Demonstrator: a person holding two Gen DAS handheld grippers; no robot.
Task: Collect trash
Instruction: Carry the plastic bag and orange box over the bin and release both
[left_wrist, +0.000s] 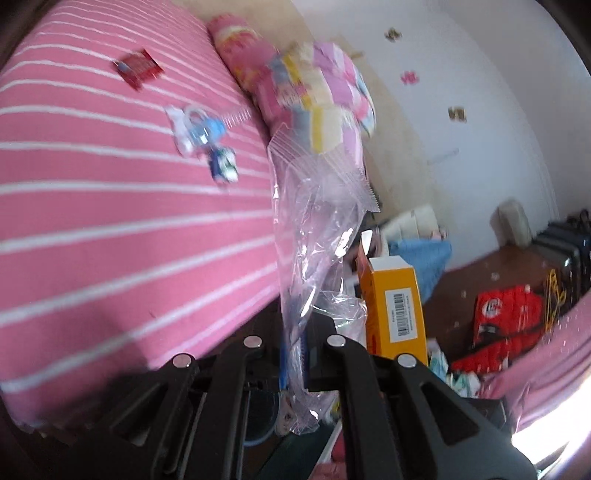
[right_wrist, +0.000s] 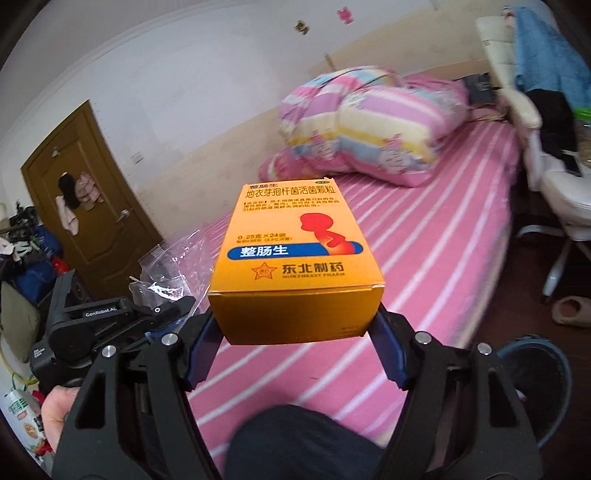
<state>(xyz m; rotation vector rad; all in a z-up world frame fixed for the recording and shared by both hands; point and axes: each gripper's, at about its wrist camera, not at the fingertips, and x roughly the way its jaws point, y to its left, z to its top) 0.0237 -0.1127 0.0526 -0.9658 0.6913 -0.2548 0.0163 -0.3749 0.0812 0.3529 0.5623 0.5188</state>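
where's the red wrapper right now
In the left wrist view the red wrapper lies on the pink striped bed, upper left, up from the blue and white wrappers and left of the pillow.

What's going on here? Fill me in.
A person is tidying a bedroom with a gripper in each hand. The left gripper is shut on a clear plastic bag. The right gripper is clamped on an orange medicine box, held next to the bag. A red wrapper and blue-and-white wrappers lie on the pink striped bed.
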